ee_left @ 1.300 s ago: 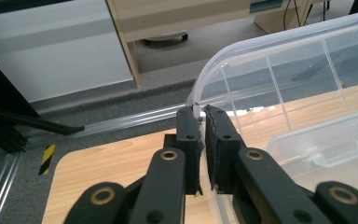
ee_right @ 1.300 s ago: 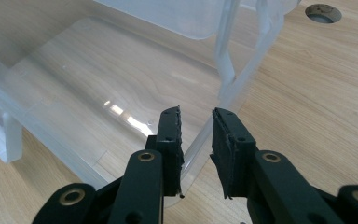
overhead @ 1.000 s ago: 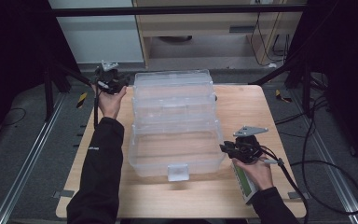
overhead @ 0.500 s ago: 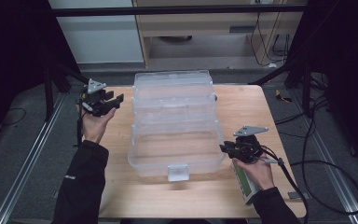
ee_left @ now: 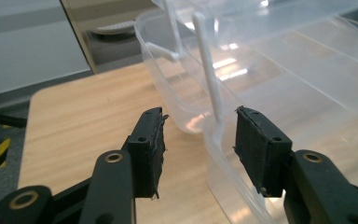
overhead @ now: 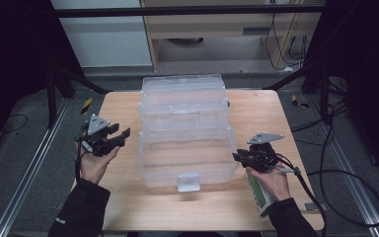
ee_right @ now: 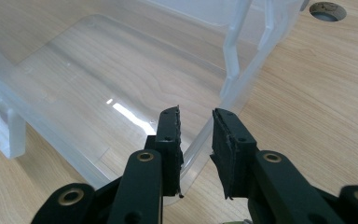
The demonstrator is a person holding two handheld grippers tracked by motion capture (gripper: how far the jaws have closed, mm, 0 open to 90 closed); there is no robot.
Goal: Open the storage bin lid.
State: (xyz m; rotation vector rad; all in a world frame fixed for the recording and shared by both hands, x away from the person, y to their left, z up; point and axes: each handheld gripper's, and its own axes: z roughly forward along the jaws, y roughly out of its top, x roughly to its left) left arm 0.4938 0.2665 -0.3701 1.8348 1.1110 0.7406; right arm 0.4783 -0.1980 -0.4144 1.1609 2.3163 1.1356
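A clear plastic tiered box [overhead: 185, 143] stands unfolded mid-table, with a white latch [overhead: 188, 181] on its near wall. My left gripper [overhead: 123, 134] hovers just left of the bottom tray and points at it. Its jaws have just been opening. In the left gripper view, the left gripper [ee_left: 198, 121] is open, with the tray's rim [ee_left: 214, 135] and a white link arm [ee_left: 207, 70] ahead in the gap, untouched. My right gripper [overhead: 237, 157] is at the tray's right rim. In the right gripper view, the right gripper [ee_right: 196, 114] stands narrow, closed on that rim [ee_right: 193, 144].
The wooden table [overhead: 123, 197] has bare room on both sides of the box and along its near edge. A round cable hole [ee_right: 326, 10] lies beyond the box's far right corner. Cables [overhead: 345, 173] trail over the floor to the right.
My left hand has come back from the box's far left corner along its left side to the bottom tray, with its jaws wider. The right hand and the box have not moved.
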